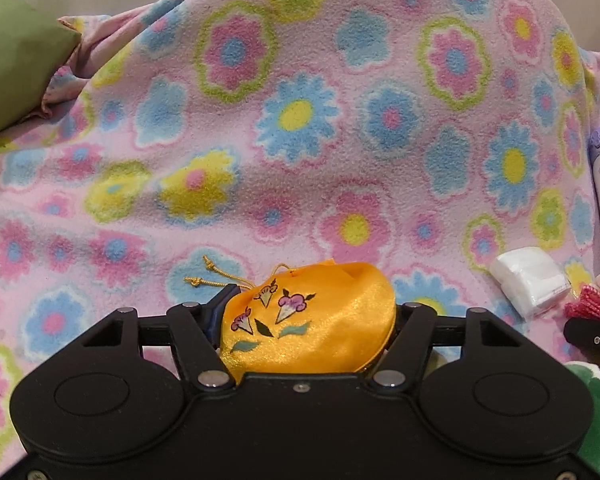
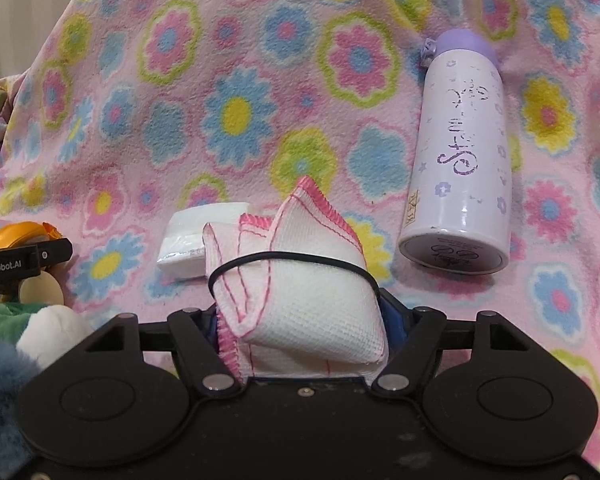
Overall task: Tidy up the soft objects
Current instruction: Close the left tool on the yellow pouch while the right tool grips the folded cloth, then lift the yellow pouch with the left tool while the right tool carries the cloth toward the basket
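Note:
My left gripper [image 1: 306, 312] is shut on a yellow satin pouch [image 1: 312, 320] with painted flowers and a gold cord, held over the floral fleece blanket [image 1: 300, 120]. My right gripper [image 2: 300, 316] is shut on a folded white cloth with pink stitched edges [image 2: 300, 280], bound by a black elastic band. The left gripper with the pouch also shows at the left edge of the right wrist view [image 2: 20, 248]. The right gripper's tip and the pink cloth edge show at the right edge of the left wrist view [image 1: 592, 308].
A white tissue pack [image 1: 530, 280] lies on the blanket, just behind the cloth in the right wrist view [image 2: 188, 236]. A lilac-capped white bottle [image 2: 460, 152] lies to the right. Plush toys in green, white and blue [image 2: 28, 332] lie at the lower left. A green cushion [image 1: 16, 48] is far left.

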A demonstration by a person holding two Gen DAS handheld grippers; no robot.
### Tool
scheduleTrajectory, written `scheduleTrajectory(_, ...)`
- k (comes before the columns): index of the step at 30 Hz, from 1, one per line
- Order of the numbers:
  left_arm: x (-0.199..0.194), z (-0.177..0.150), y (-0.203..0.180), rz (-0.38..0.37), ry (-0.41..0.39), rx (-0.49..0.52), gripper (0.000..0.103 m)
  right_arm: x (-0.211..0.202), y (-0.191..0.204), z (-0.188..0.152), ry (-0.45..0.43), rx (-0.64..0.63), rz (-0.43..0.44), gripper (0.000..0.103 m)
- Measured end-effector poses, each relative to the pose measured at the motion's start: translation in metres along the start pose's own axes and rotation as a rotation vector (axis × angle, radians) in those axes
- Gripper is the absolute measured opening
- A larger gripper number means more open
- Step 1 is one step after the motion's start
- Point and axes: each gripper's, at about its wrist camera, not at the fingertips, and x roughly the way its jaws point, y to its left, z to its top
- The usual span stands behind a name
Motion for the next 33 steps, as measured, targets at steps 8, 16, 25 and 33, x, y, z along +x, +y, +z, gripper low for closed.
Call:
scheduleTrajectory(8, -0.01, 0.007, 0.003, 0.05, 0.015, -0.019, 0.062, -0.001, -0.001, 0.0, -0.003, 0.014, 0.003, 0.071)
scheduleTrajectory(16, -0.072, 0.028, -0.001, 0.101, -0.02, 0.024, 0.062, -0.001, -0.001, -0.001, -0.003, 0.016, -0.001, 0.071)
scheduleTrajectory(25, -0.164, -0.001, -0.02, 0.022, 0.053, 0.059, 0.062, 0.0, 0.001, 0.0, 0.003, 0.0, -0.012, 0.07)
scheduleTrajectory(33, -0.217, -0.033, -0.022, -0.003, 0.111, -0.016, 0.062, -0.004, 0.005, 0.002, 0.026, -0.029, -0.043, 0.067)
